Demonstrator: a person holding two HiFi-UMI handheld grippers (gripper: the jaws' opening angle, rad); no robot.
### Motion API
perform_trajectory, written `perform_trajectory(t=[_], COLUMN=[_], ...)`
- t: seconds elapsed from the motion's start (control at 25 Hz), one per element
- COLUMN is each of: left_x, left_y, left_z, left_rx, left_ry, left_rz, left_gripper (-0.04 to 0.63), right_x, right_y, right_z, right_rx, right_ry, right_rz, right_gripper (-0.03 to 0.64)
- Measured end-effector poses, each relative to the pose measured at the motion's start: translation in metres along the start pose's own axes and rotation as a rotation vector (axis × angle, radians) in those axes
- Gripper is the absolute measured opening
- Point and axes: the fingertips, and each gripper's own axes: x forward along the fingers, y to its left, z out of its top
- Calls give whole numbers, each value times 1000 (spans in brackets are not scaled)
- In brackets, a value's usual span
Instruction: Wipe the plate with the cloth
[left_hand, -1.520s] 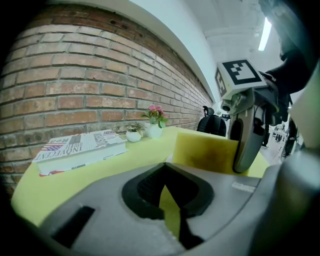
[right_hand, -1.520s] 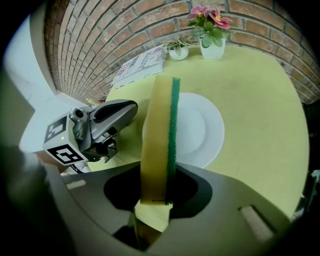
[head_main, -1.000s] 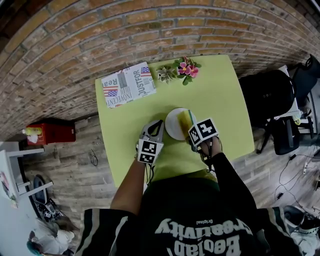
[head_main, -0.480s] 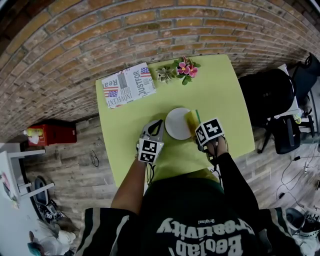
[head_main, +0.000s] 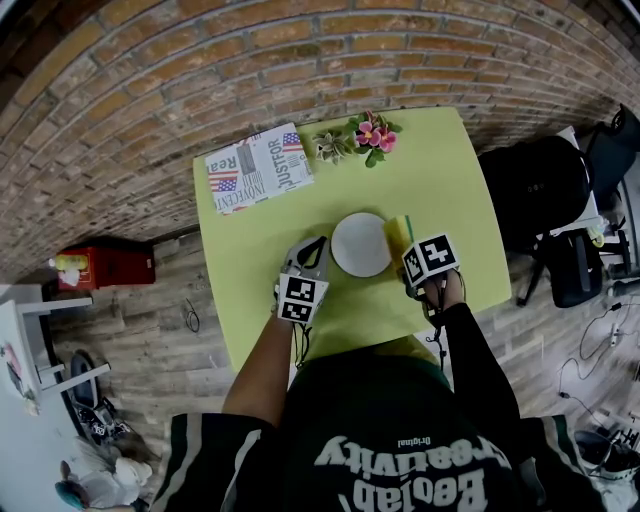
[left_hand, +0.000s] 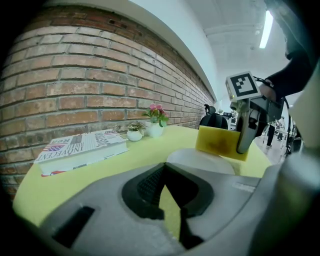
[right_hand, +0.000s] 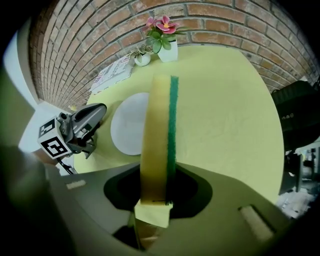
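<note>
Right hand-held gripper (right_hand: 156, 199) clamps sponge (right_hand: 157, 130), just right of plate (head_main: 361, 244) at mid-frame. Left hand-held gripper (left_hand: 166, 192) looks closed, empty. Risk: unheld plate skids across worktop (head_main: 440, 170) under wiping pressure.

We find the plate (head_main: 360, 244) hemmed in on two sides: the left gripper (head_main: 318, 244), jaws together, sits just beside its left rim, and the sponge (head_main: 399, 232) clamped upright in the right gripper (head_main: 408, 250) stands at its right rim (touching or not, we cannot tell). From above the plate lies open. The table (head_main: 450, 190) is bare to the right; along the far edge the newspaper (head_main: 258, 168) and flowers (head_main: 370, 135) stand in the way.
</note>
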Motion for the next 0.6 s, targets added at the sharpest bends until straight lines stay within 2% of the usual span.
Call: perform_trajectory(t=[0.16,0.36,0.6], left_x=[1,1,-5], left_y=[-1,0,-1], left_z=[-3,-13,-13], left_rx=[-2,-25,-46], left_ry=[24,118,100], left_rz=[-18,9,-1], left_gripper=[5,6,6], right_x=[-7,-5,10], right_y=[18,59,97], right_z=[9,12,5], right_rx=[-24,-100,-191], right_ry=[-35,-28,34], right_rz=[55,163,224], right_gripper=[131,132,132])
